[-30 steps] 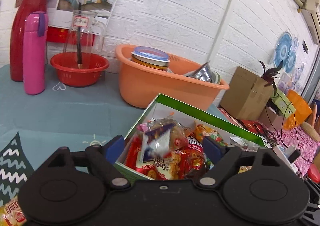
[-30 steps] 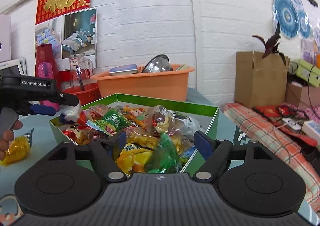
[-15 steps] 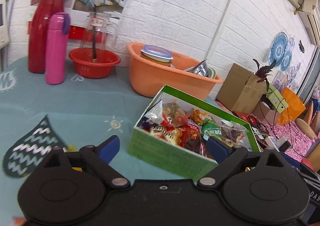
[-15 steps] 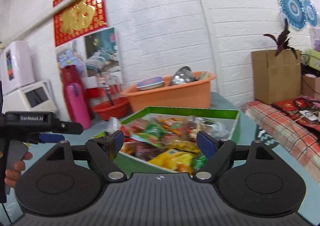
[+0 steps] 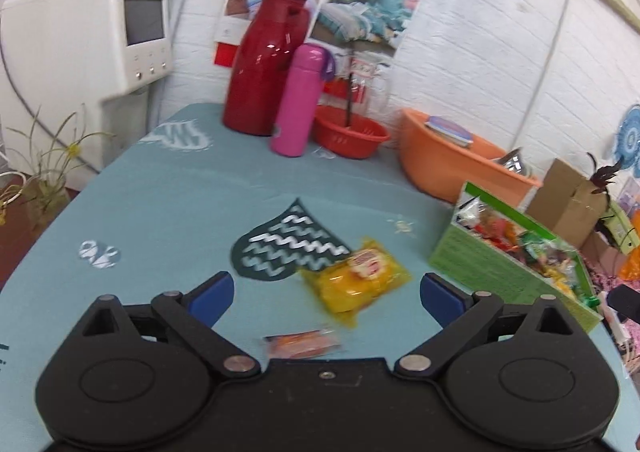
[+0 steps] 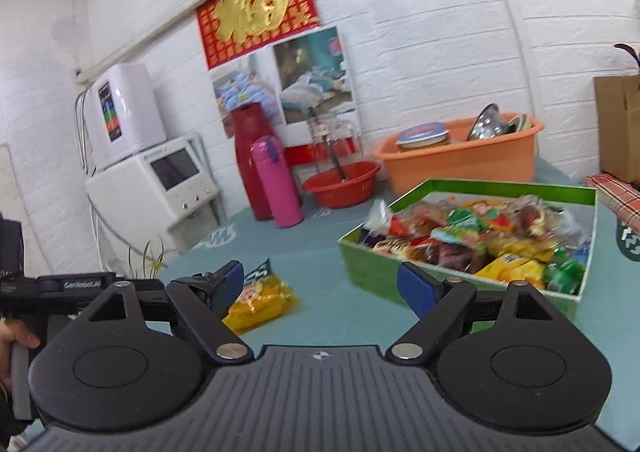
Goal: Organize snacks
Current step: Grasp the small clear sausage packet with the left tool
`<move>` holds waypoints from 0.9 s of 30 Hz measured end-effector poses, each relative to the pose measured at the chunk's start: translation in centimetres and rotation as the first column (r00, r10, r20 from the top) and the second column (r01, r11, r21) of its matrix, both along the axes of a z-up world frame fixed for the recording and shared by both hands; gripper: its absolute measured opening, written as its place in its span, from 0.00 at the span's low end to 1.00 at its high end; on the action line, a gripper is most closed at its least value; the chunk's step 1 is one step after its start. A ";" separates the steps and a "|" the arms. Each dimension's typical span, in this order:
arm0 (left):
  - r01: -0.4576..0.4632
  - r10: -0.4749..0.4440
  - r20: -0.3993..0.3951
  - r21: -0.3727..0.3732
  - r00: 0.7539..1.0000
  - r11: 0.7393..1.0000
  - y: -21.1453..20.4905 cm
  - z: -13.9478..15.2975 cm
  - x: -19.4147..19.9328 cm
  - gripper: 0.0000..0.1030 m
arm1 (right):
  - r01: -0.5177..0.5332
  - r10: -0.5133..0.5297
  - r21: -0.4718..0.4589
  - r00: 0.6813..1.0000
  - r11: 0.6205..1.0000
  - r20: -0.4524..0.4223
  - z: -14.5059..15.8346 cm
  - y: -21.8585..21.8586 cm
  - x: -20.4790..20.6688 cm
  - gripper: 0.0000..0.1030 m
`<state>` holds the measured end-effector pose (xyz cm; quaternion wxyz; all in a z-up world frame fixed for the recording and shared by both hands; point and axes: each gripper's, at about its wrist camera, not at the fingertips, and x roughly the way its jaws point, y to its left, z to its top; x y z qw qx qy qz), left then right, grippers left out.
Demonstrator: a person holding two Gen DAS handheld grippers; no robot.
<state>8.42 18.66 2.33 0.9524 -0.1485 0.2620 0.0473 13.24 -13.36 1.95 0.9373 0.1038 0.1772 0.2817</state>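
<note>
The left gripper (image 5: 324, 288) is held above the teal tablecloth (image 5: 168, 203) with its jaws spread wide and nothing between them; the right gripper (image 6: 320, 284) is likewise spread and empty. Nearest the left gripper a small orange packet (image 5: 302, 344) is seen lying flat (blurred, its print unreadable); just beyond it a yellow snack bag (image 5: 356, 284) rests on the cloth, touching the dark wave-patterned patch (image 5: 286, 250). Further right, apart from both loose packets, the green box (image 6: 376, 270) is seen filled with assorted snacks (image 6: 480, 240). Behind, an orange tub (image 6: 460, 163), a red basin (image 6: 340, 183), a pink flask (image 6: 276, 183) and a red jug (image 5: 264, 63) are ranged by the wall.
</note>
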 end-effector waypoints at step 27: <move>0.169 -0.182 -0.093 -0.135 0.979 0.976 -5.2 -6.2 1.2 0.91 | -0.123 0.092 -0.166 0.979 0.979 -0.180 -6.2 4.3 -1.0 1.00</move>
